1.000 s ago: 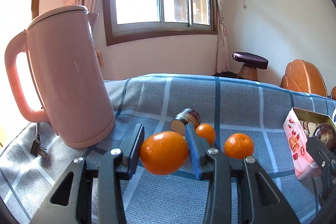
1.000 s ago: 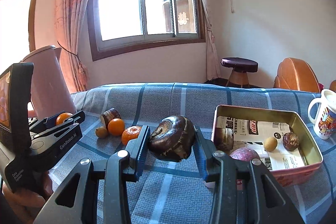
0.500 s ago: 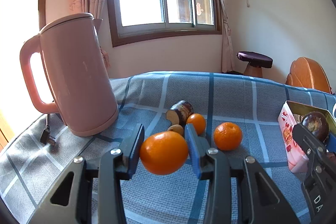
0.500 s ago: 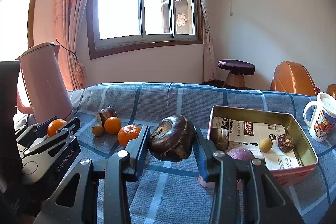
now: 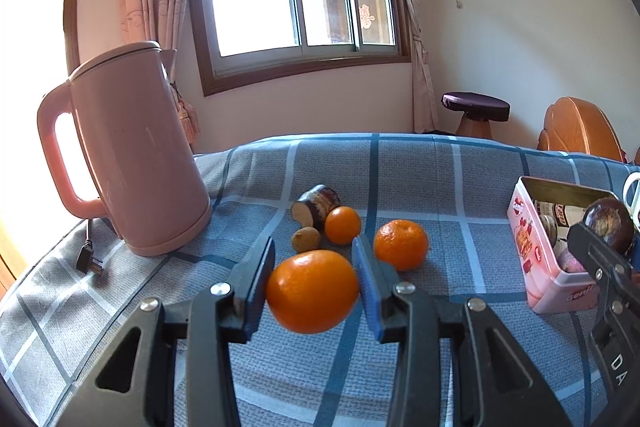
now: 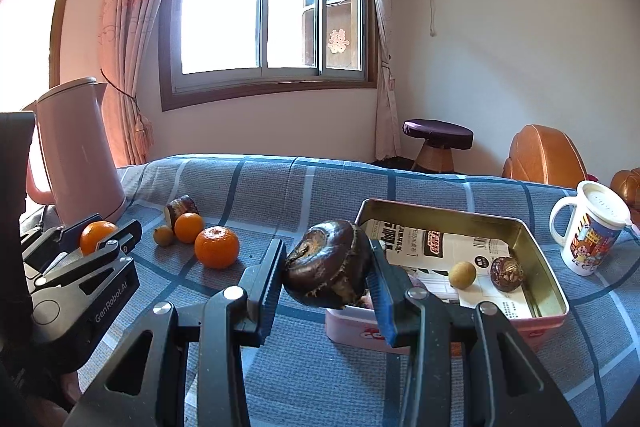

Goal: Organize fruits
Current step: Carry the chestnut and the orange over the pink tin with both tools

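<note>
Carrying fruit toward the tin, both claws loaded.
Left gripper (image 5: 313,281) clamped on an orange (image 5: 312,291), right gripper (image 6: 326,277) on a dark chestnut (image 6: 326,269); both drifted nearer the tin (image 6: 536,247) since a second ago, leaving three oranges-and-bits behind; drop-off likely next.

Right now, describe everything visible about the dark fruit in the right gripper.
The dark fruit is a squat, rounded thing with glossy brown-black skin, a ridged spiral crown turned to the upper left and ragged pale scraps along its underside. The right gripper holds it off the cloth, one blue-padded finger pressing each side. It hangs tilted, in front of the near left corner of the tin, whether above its rim is unclear. Nothing else touches it.
</note>
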Demonstrator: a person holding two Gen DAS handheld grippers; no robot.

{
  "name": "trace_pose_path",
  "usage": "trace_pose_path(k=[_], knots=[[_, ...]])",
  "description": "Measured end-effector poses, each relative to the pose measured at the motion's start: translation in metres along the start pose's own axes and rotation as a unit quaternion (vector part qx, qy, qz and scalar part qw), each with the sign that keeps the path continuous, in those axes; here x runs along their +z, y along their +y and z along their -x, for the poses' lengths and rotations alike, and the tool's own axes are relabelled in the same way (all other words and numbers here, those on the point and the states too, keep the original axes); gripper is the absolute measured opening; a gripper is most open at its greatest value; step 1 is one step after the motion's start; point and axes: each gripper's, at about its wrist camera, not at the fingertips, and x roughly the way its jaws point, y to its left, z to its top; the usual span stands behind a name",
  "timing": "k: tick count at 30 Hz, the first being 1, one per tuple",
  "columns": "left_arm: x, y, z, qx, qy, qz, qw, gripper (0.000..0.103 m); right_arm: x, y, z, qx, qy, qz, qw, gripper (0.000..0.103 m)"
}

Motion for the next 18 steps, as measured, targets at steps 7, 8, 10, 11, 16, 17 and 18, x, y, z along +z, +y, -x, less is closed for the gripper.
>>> trace_pose_path(k=[7, 8, 10, 11, 16, 17, 18], knots=[[-0.001, -0.019, 0.003, -0.016, 0.008, -0.008, 0.9998, 0.042, -0.001, -0.015, 0.002, -0.013, -0.004, 0.008, 1.000, 0.042], [-0.002, -0.023, 0.004, -0.019, 0.007, -0.010, 0.9997, 0.042, 0.000, -0.017, 0.003, -0.015, -0.004, 0.009, 1.000, 0.042], [-0.002, -0.031, 0.006, -0.024, 0.007, -0.016, 0.9996, 0.042, -0.001, -0.022, 0.002, -0.018, -0.005, 0.011, 1.000, 0.042], [-0.002, -0.035, 0.006, -0.026, 0.007, -0.019, 0.9995, 0.042, -0.001, -0.024, 0.002, -0.020, -0.004, 0.011, 1.000, 0.042], [-0.001, -0.049, 0.009, -0.041, 0.007, -0.020, 0.9989, 0.042, 0.000, -0.037, 0.002, -0.031, -0.006, 0.014, 0.999, 0.042], [-0.001, -0.053, 0.008, -0.045, 0.009, -0.021, 0.9987, 0.042, 0.000, -0.040, 0.001, -0.033, -0.006, 0.014, 0.999, 0.042], [-0.001, -0.056, 0.008, -0.049, 0.010, -0.023, 0.9985, 0.042, 0.000, -0.043, 0.001, -0.035, -0.007, 0.015, 0.999, 0.042]])
